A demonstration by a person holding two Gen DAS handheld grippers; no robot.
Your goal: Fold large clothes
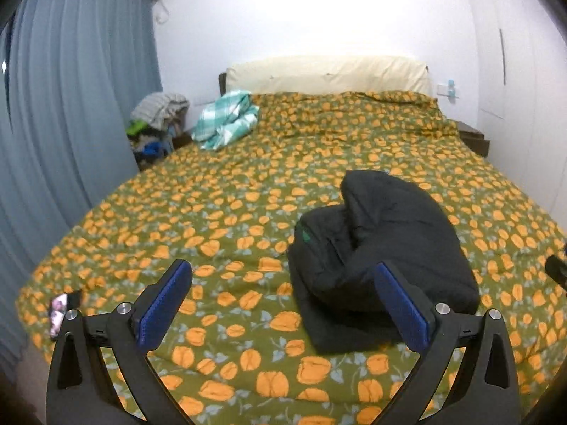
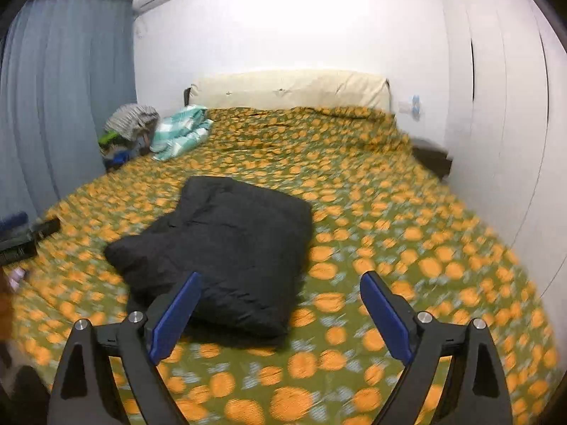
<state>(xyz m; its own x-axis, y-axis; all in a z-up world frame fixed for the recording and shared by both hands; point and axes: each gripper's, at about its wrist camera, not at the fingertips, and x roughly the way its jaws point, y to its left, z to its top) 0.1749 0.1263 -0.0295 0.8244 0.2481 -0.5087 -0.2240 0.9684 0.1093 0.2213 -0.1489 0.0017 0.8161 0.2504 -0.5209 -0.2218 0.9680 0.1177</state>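
A black padded jacket (image 1: 382, 248) lies folded into a thick bundle on the bed with the green and orange flowered cover (image 1: 212, 219). It also shows in the right wrist view (image 2: 226, 248). My left gripper (image 1: 283, 272) is open and empty, held above the bed just in front and to the left of the bundle. My right gripper (image 2: 281, 281) is open and empty, above the bed at the bundle's near right corner. The left gripper's tip (image 2: 21, 233) shows at the left edge of the right wrist view.
A phone (image 1: 62, 310) lies near the bed's left edge. A teal checked blanket (image 1: 226, 120) sits at the bed's far left by a cream headboard cushion (image 1: 326, 74). A clothes pile (image 1: 159, 124) and blue curtain (image 1: 71, 106) stand left; white wardrobe doors (image 2: 496, 124) right.
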